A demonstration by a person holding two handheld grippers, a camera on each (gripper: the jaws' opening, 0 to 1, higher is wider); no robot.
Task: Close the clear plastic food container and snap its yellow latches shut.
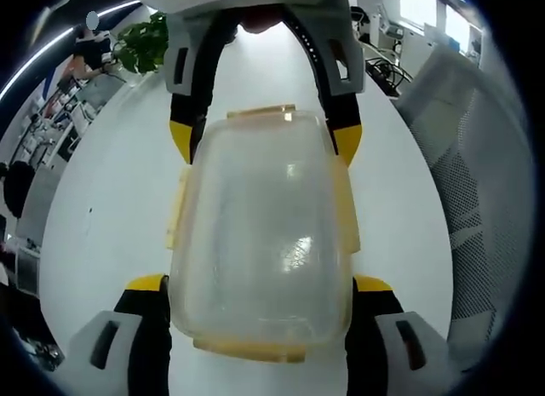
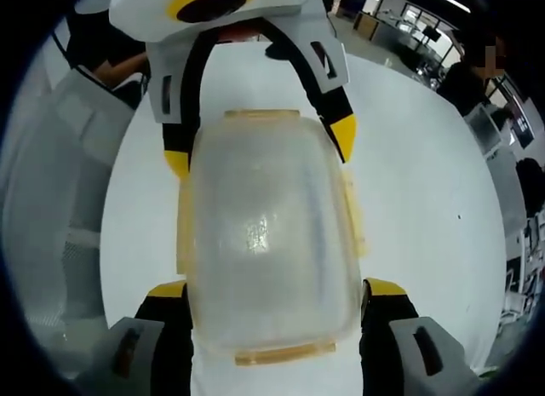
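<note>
Both tongs, left tongs [image 1: 260,281] and right tongs [image 2: 272,285], sit wide around the clear container [image 1: 260,243] mid-tabletop [image 1: 102,217], one from each end. Squeeze unevenly and I'd bet it skids sideways, leaving the yellow latches [image 1: 345,213] unsnapped.

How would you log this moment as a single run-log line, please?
container: lid on, white table | left gripper: straddles near end | right gripper: straddles opposite end | yellow latches: state unclear

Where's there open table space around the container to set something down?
Bare white table lies along both long sides of the clear container, out to the table edge. The container's two ends are crowded: the left gripper straddles one, the right gripper the other.
</note>
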